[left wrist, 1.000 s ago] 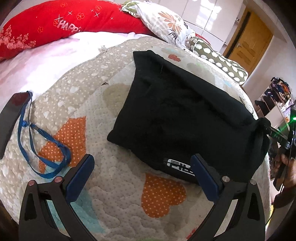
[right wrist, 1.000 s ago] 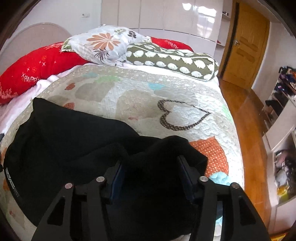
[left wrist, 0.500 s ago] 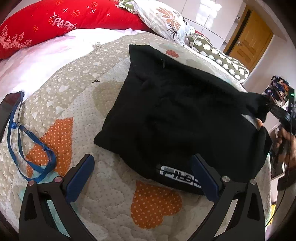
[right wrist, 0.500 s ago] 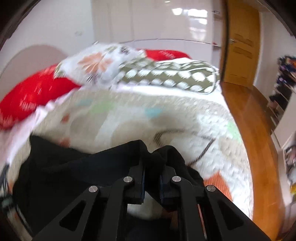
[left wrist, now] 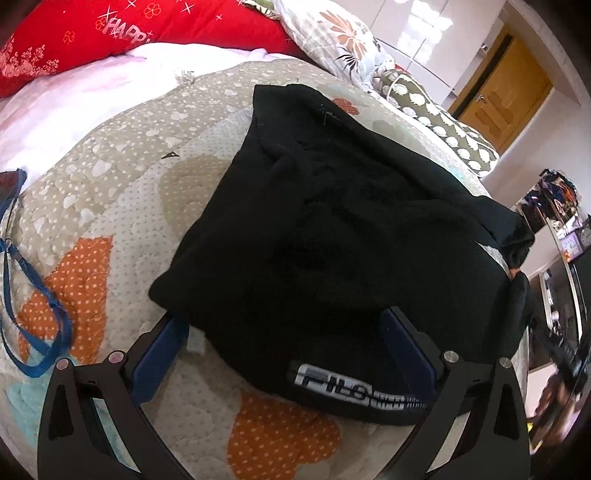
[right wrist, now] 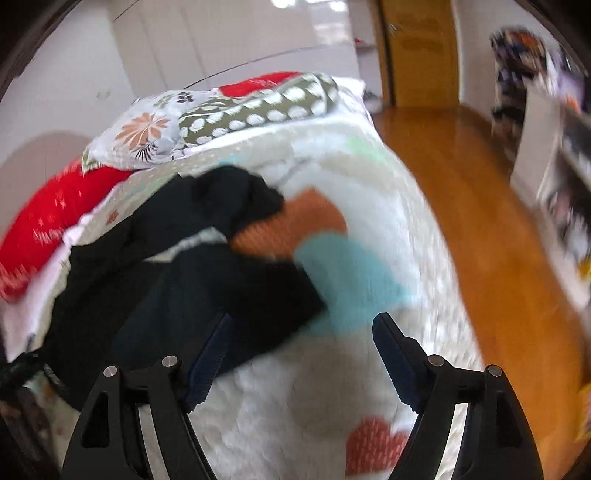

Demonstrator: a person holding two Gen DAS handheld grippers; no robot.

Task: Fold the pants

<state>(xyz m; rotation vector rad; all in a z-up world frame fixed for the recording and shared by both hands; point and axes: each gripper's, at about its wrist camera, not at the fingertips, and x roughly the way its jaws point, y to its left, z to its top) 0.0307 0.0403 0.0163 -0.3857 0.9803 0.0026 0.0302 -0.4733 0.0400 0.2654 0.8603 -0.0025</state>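
**Colours and patterns on the bed**

Pants [left wrist: 343,236] black, white logo strip near hem. Quilt [left wrist: 122,192] beige with white dots, orange dotted hearts, pale blue patches. Pillow [left wrist: 110,33] red, white lettering and flowers. Second pillow [left wrist: 332,40] white floral; third [left wrist: 447,129] olive with white spots. Lanyard [left wrist: 33,317] blue. Gripper pads blue, frames black.

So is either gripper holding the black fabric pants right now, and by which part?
Neither. The right gripper has just opened, empty; the left gripper stands open around the black fabric pants' near edge.

Folded black pants [left wrist: 332,240] flat on quilt [left wrist: 110,184]
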